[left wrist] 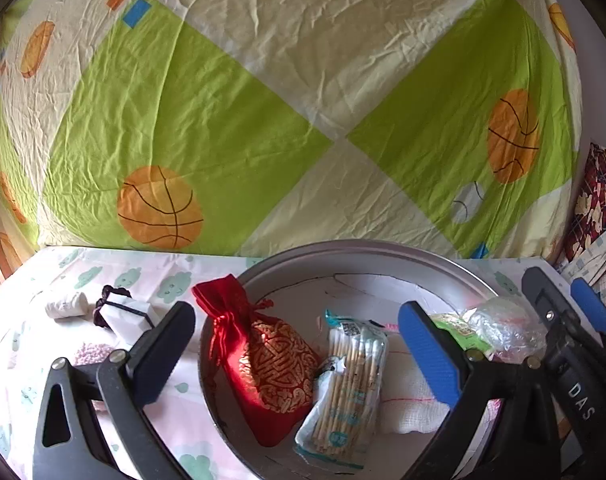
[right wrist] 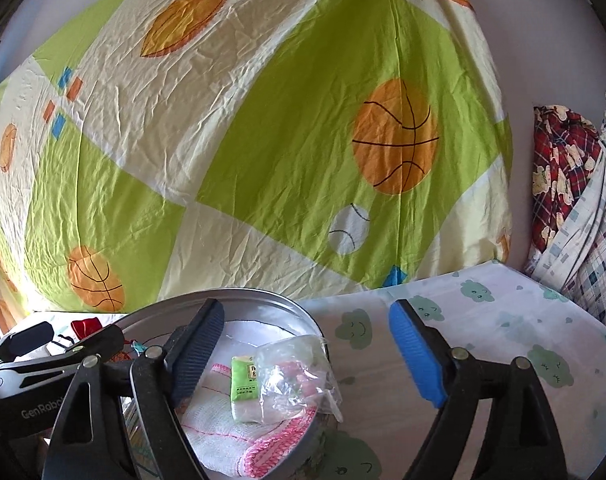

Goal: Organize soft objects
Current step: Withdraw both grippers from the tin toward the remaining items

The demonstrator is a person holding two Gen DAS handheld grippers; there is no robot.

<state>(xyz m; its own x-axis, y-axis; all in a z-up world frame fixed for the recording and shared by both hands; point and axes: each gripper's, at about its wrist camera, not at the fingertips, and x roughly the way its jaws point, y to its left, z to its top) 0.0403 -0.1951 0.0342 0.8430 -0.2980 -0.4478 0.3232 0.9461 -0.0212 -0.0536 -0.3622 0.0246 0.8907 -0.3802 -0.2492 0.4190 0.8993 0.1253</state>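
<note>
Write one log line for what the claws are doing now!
left claw: open, empty | right claw: open, empty | red pouch, cotton swabs: in tray

Round metal tray [left wrist: 239,280] sat on cloud-print cloth.
Red brocade pouch [left wrist: 263,364], gold pattern, drawstring neck gathered, lay tilted in tray's left part, neck over rim.
Cotton swab packet [left wrist: 343,392] lay just right of pouch, touching it.
White gauze cloth [right wrist: 223,432], pink-stitched edge, lay folded on tray's right side.
Green-labelled packet [right wrist: 243,384] and crumpled clear plastic bag [right wrist: 291,376] rested on gauze.
Outside tray, to left: white roll [left wrist: 67,305], white box with dark cord [left wrist: 127,314], pink fuzzy item [left wrist: 93,352].
</note>
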